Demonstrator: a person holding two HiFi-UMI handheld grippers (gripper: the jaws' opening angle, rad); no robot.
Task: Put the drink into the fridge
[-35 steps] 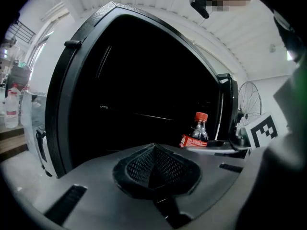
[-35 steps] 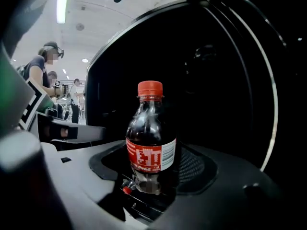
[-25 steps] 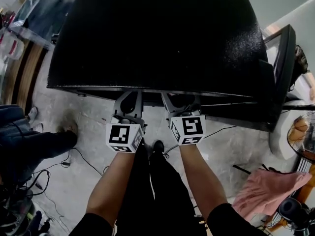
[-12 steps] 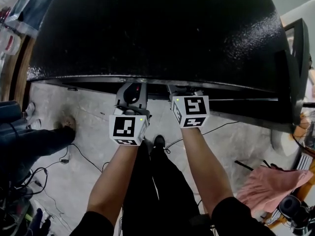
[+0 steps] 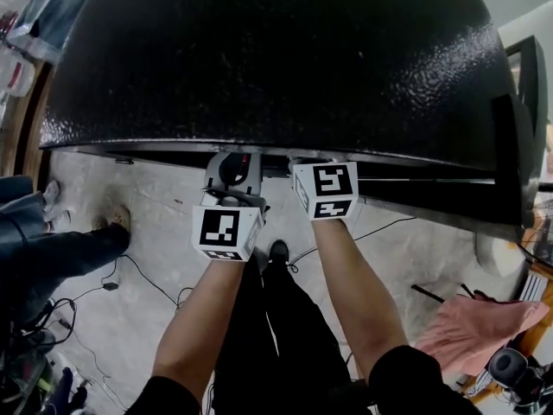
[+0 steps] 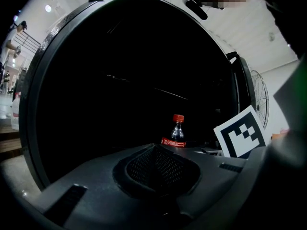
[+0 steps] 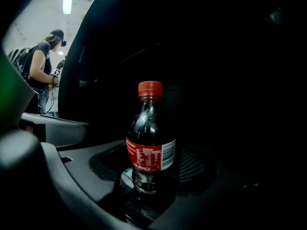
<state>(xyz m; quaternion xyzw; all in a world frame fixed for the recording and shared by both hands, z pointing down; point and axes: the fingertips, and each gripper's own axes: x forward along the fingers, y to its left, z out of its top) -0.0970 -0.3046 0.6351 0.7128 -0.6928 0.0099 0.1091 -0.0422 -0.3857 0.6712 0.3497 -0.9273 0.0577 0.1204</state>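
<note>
Drink bottle (image 7: pixel 150 138): a small dark cola with a red cap, upright, clamped at its lower body between the jaws of the right gripper (image 7: pixel 151 193). The left gripper (image 6: pixel 156 169), just to its left, has its jaws pressed together on nothing. In the head view both sit at the near front edge of the black fridge (image 5: pixel 276 59). Progress, as judged: the bottle is picked up and brought to the fridge, but not yet set inside. The dark views do not show whether the door is open.
</note>
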